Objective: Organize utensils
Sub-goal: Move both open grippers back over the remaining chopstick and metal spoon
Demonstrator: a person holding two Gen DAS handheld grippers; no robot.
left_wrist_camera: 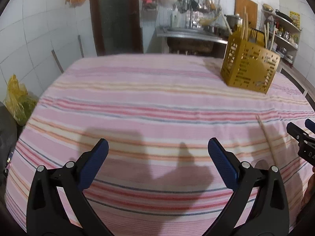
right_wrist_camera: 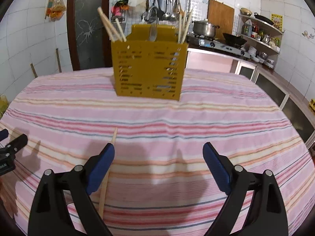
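Observation:
A yellow slotted utensil holder (right_wrist_camera: 148, 68) stands on the striped cloth at the far middle of the right wrist view, with several chopsticks (right_wrist_camera: 112, 26) and a fork (right_wrist_camera: 152, 32) in it. In the left wrist view the holder (left_wrist_camera: 249, 66) is at the far right. One loose chopstick (right_wrist_camera: 113, 136) lies on the cloth, running under the left finger of my right gripper (right_wrist_camera: 158, 157), which is open and empty. That chopstick (left_wrist_camera: 266, 137) lies to the right of my left gripper (left_wrist_camera: 157, 153), also open with nothing between its fingers.
The table under the pink striped cloth (right_wrist_camera: 177, 118) drops off at its far edge. Behind it are a counter with a gas stove (right_wrist_camera: 220, 44), a pot (right_wrist_camera: 204, 28), shelves and hanging kitchen tools. A yellow bag (left_wrist_camera: 15, 100) sits left of the table.

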